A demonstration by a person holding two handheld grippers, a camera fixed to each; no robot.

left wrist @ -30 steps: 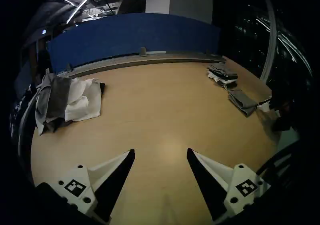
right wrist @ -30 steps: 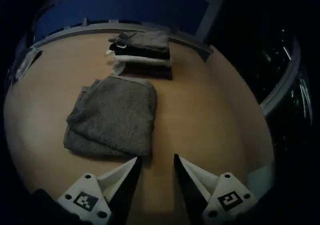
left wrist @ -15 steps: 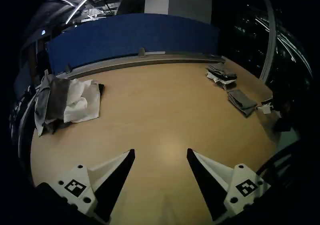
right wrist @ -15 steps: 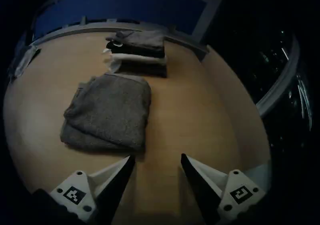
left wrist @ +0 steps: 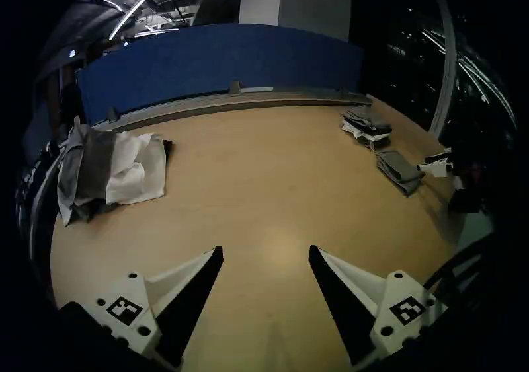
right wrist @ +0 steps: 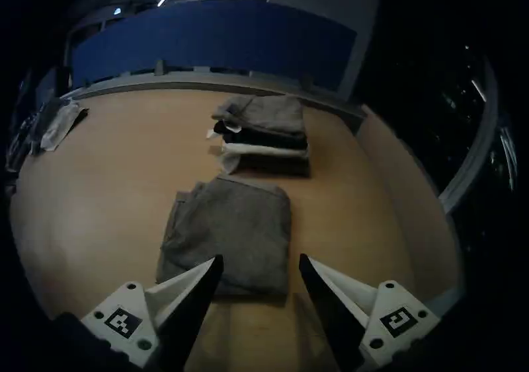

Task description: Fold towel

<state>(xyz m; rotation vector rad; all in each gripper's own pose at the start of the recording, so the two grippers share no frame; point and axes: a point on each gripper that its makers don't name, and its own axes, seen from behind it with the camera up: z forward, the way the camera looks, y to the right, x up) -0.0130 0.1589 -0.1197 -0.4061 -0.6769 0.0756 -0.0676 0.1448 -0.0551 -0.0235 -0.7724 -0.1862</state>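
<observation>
A folded grey towel [right wrist: 228, 240] lies flat on the wooden table [right wrist: 112, 174], just beyond my right gripper [right wrist: 259, 276], which is open with nothing between its fingers. Behind the towel stands a stack of folded towels [right wrist: 264, 134]. In the left gripper view the same grey towel [left wrist: 399, 167] and the stack [left wrist: 366, 124] sit far right, with the right gripper [left wrist: 438, 166] beside them. My left gripper [left wrist: 264, 266] is open above bare table. A heap of unfolded grey and white towels [left wrist: 109, 167] lies at the far left.
A blue partition wall [left wrist: 218, 61] with a grey rail runs along the table's far edge. In the right gripper view the unfolded heap [right wrist: 56, 124] shows small at the far left. Wide bare tabletop [left wrist: 264, 174] lies between the heap and the stack.
My right gripper opened a little wider, then drew back and tilted up, so the grey towel now sits centred ahead of its fingers. The left gripper has stayed put.
</observation>
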